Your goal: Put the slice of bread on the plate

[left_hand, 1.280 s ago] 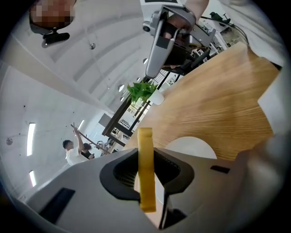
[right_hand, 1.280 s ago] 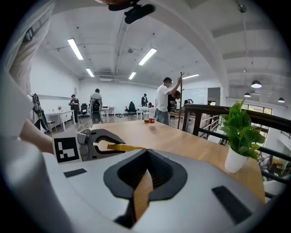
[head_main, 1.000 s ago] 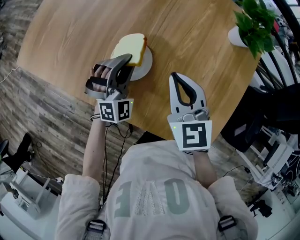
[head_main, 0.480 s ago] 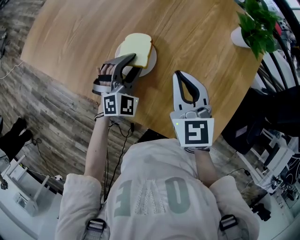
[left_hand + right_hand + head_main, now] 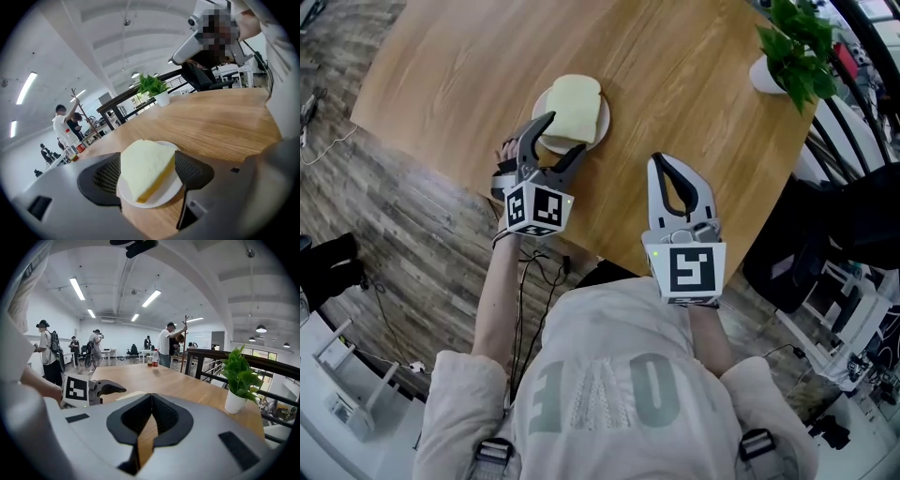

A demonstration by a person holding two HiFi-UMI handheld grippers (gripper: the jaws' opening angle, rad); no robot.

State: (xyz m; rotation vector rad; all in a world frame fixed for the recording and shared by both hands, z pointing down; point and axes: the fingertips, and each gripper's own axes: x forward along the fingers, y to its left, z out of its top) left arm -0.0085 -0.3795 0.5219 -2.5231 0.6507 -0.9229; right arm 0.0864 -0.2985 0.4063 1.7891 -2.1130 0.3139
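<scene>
A pale slice of bread (image 5: pixel 572 111) with a yellow crust lies flat on the small white plate (image 5: pixel 603 120) on the round wooden table. My left gripper (image 5: pixel 564 134) is at the plate's near edge. Its jaws are opening, with the bread (image 5: pixel 147 166) between the pads (image 5: pixel 107 176) but not squeezed by them. The plate's rim (image 5: pixel 165 193) shows under the slice. My right gripper (image 5: pixel 655 161) hovers over the table to the right of the plate. It is shut, jaws together, with nothing in them (image 5: pixel 151 397).
A potted green plant (image 5: pixel 797 42) in a white pot stands at the table's far right edge. The table's near edge (image 5: pixel 609 253) runs just under both grippers. Several people, tables and a coat stand are far off in the room.
The left gripper has rolled and sunk a little, and its jaws have spread apart off the bread. The slice, held tilted before, now rests on the plate. The right gripper stays shut.
</scene>
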